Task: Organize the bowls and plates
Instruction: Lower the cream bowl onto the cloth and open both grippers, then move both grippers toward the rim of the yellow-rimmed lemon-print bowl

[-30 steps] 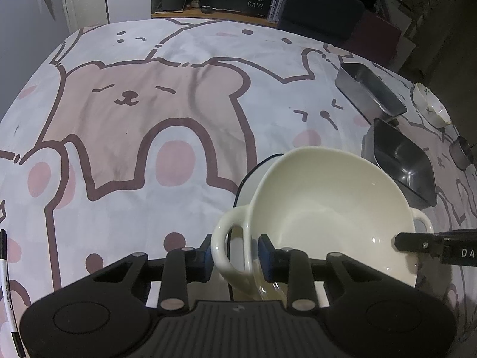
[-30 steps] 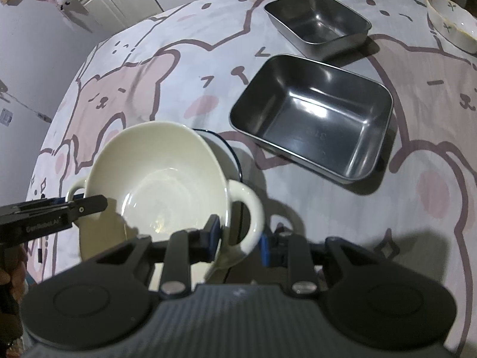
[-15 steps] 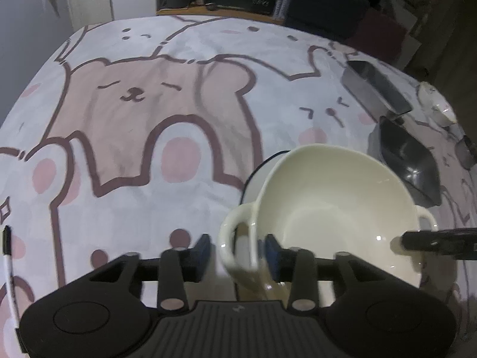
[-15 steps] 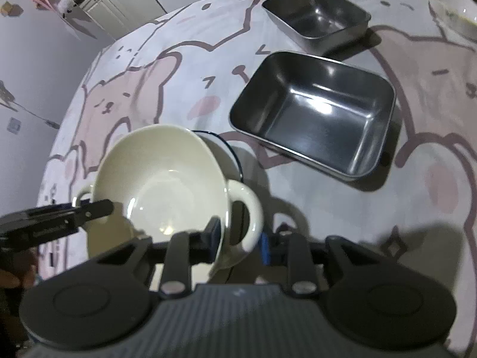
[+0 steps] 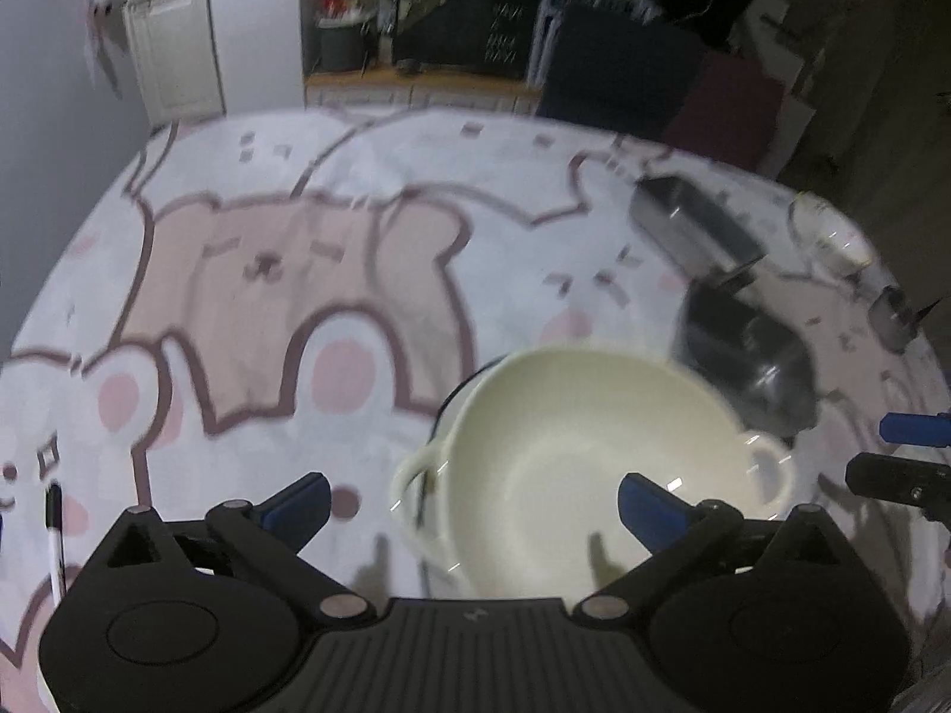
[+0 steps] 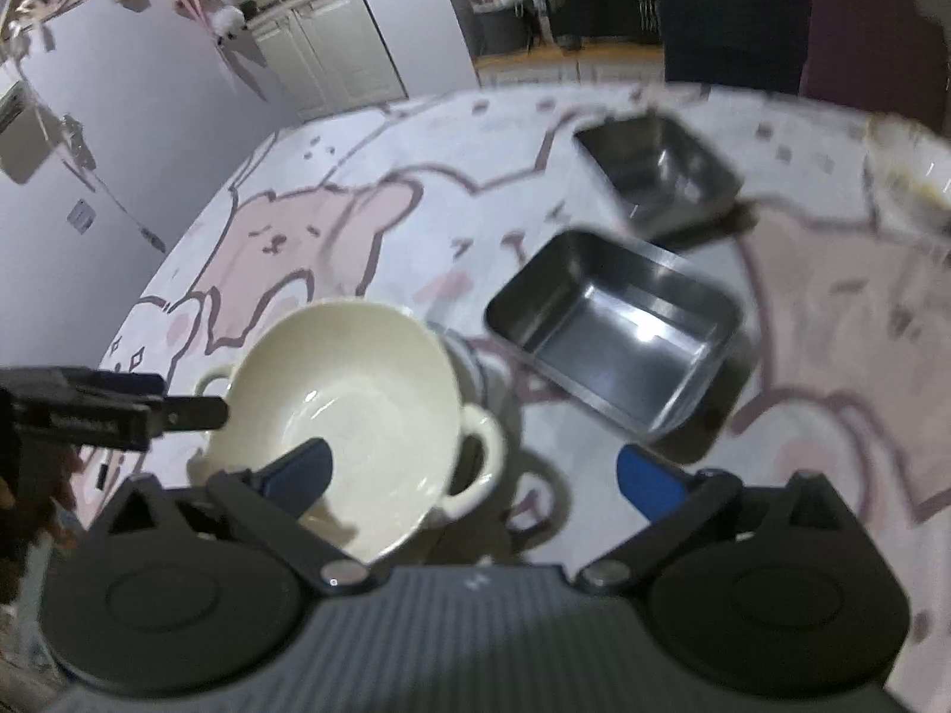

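Observation:
A cream two-handled bowl [image 5: 582, 445] [image 6: 345, 404] rests on a dark-rimmed plate [image 5: 457, 398], which is mostly hidden under it. My left gripper [image 5: 472, 496] hangs just above the bowl's left handle. Its jaws are opening wide, the handle sits between them, and no pad touches it. My right gripper [image 6: 475, 466] hovers over the other handle in the same way, jaws opening and free of it. Each gripper also shows at the edge of the other's view: the right gripper [image 5: 891, 451] and the left gripper [image 6: 178, 398].
Two steel rectangular trays stand beyond the bowl, a large tray [image 6: 612, 333] and a smaller tray [image 6: 660, 172] behind it. A small patterned bowl [image 6: 909, 178] and a metal cup [image 5: 891, 315] sit far right. A pen [image 5: 54, 535] lies at the left on the bear-print cloth.
Both grippers have let go of the bowl's handles and spread their jaws wide. Both have lifted and drawn back a little. The bowl stays on the plate.

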